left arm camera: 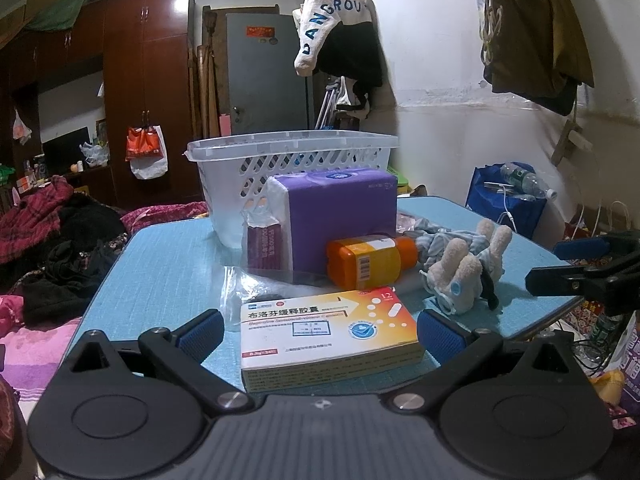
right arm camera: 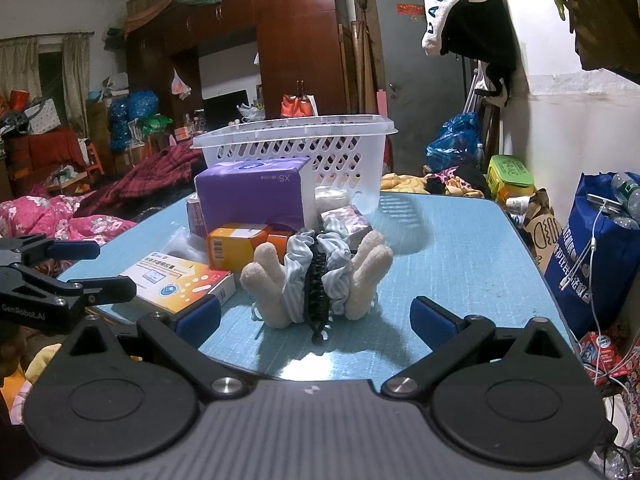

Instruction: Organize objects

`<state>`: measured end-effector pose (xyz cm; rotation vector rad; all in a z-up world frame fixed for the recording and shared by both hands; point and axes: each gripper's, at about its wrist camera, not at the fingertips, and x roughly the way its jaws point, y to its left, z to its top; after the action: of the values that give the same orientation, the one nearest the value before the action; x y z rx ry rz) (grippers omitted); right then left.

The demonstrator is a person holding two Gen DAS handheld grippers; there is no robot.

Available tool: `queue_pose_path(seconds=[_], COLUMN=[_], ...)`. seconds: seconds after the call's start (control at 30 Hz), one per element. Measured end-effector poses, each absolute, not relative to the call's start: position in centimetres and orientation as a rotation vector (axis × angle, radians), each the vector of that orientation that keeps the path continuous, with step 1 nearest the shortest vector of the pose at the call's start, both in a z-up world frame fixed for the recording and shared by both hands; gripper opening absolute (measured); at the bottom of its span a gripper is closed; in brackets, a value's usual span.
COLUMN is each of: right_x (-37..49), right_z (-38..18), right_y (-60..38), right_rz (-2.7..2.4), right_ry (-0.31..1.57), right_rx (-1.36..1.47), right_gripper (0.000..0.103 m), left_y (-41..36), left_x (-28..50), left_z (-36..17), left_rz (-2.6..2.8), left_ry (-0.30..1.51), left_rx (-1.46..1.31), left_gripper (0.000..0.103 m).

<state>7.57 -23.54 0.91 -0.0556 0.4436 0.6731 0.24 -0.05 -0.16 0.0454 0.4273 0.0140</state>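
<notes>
Blue table (right arm camera: 460,248): white basket (right arm camera: 296,148) far edge, medicine box (left arm camera: 328,332) near edge.

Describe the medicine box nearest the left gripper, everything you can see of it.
The medicine box is a flat rectangular carton, seemingly cardboard, closed, lying face up on the blue table near its front edge. Its top is white fading to orange and red, with Chinese lettering, a blue round emblem and pill graphics. It sits between the open fingers of the left gripper, neither visibly touching it. The orange bottle lies just behind; contact is unclear.
</notes>
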Motion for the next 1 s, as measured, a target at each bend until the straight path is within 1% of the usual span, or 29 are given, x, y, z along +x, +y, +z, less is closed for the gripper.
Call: queue_pose_path(seconds=[1.0], right_x=[7.5], right_z=[1.28], right_y=[-23.89], right_rz=[0.666], right_ry=[0.426], right_rx=[-0.05], right_gripper=[0.103], left_y=[0.41], left_x=[0.88], left_z=[-0.54], left_rz=[0.012], left_ry=[0.438], left_rx=[0.035], left_gripper=[0.103])
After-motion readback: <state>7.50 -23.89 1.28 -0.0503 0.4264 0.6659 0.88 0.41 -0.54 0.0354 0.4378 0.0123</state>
